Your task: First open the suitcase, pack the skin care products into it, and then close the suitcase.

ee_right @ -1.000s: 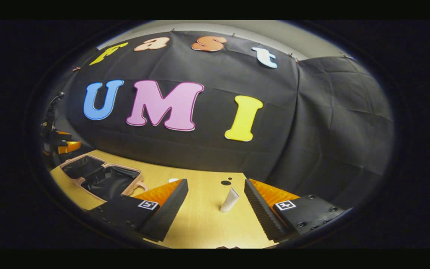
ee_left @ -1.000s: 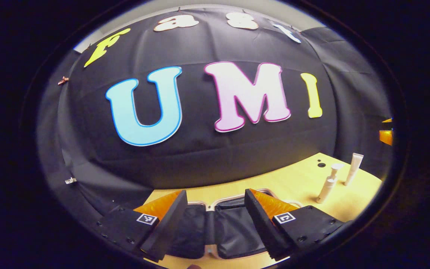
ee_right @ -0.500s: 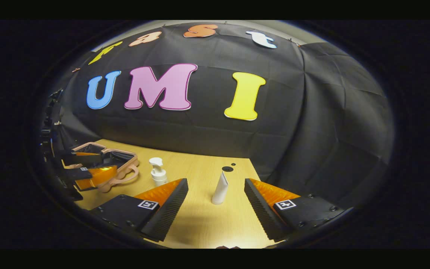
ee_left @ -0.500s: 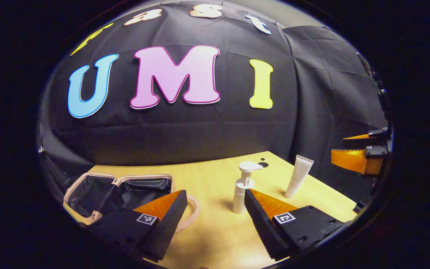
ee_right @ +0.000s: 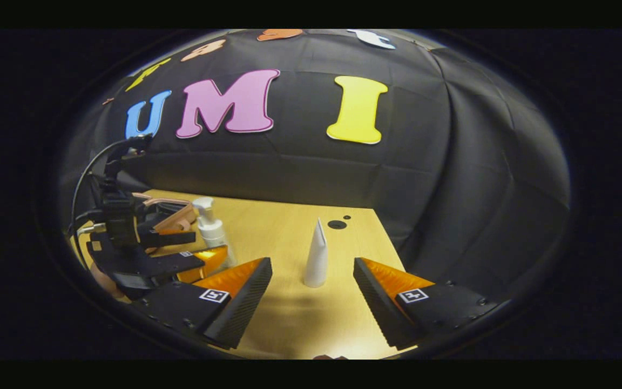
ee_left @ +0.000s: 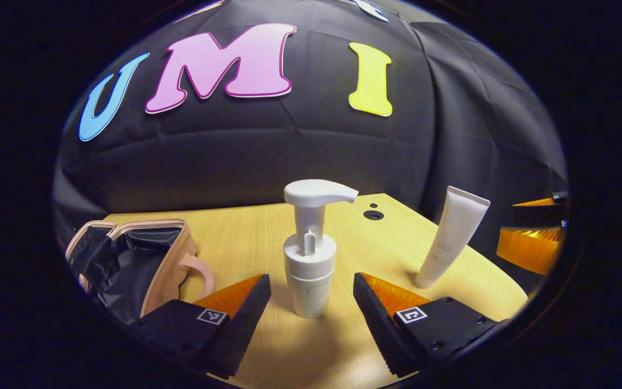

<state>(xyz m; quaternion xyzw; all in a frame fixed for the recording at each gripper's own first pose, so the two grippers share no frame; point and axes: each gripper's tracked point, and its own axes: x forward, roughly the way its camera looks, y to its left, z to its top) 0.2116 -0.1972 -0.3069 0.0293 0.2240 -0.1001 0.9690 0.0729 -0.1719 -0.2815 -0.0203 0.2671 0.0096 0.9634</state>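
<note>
L gripper point(ee_left: 311, 292): jaws wide apart, nothing clamped. Pump bottle point(ee_left: 311, 254) stands upright between the jaws, just ahead of the tips, not touching either; nozzle points to the R-jaw side. 0.5 s ago it sat farther off, close to the R jaw; 1.0 s ago the open suitcase lay between the jaws instead, so the view has swung over and closed in.

Beyond the R jaw: white tube point(ee_left: 451, 237) standing on its cap, leaning a bit, apart from the bottle. Outside the L jaw: suitcase point(ee_left: 127, 259), lid open, dark lining showing, handle toward the jaws. Wood surface point(ee_left: 246, 232) under all of it. Far off past the R jaw, the R gripper shows at the edge.

R gripper point(ee_right: 312, 286): jaws apart, empty. Tube point(ee_right: 316, 254) upright between them, a little ahead of the tips, no contact; nearer than 0.5 s ago. Past the L-side jaw: L gripper point(ee_right: 203, 254) low over the surface w/ pump bottle point(ee_right: 211, 229) at its tips; suitcase point(ee_right: 165, 208) behind, mostly hidden by it. Part of a hand under that gripper, blurred.
</note>
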